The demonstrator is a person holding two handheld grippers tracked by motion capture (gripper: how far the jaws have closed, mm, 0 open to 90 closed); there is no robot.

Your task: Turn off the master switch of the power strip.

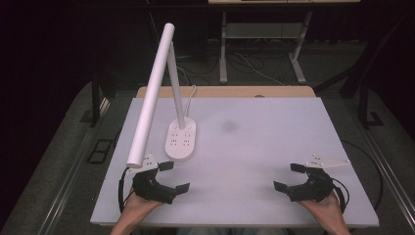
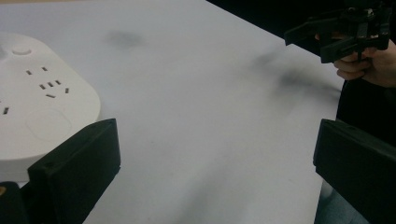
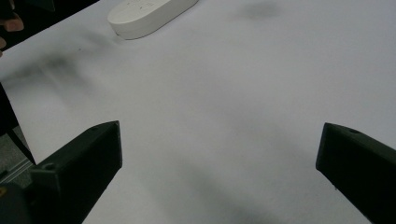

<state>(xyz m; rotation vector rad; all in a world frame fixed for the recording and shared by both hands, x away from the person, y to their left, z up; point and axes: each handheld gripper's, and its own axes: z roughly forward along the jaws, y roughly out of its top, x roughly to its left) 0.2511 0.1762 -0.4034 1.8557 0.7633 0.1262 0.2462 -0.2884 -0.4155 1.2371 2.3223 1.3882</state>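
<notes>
Black, blocky fingers (image 2: 74, 172) of the left gripper (image 1: 173, 176) are spread wide and empty, held low at the near left of the white table (image 1: 254, 147), just beside the desk lamp (image 1: 159, 93). A smooth white oval base (image 1: 180, 140) dotted with socket slots, a slim upright stem and a long matte tubular head are seen on the lamp, which stands left of the table's centre. Well apart at the near right, the right gripper (image 1: 288, 176) is likewise held released and empty.

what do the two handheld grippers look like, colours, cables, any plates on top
Both are black with two blocky, wedge-shaped jaws. The left gripper and right gripper each carry a pale grey three-cornered plate on top, dotted with small holes, and trail a looping black cable. The forearms entering the high view are bare, with no sleeves visible.
</notes>
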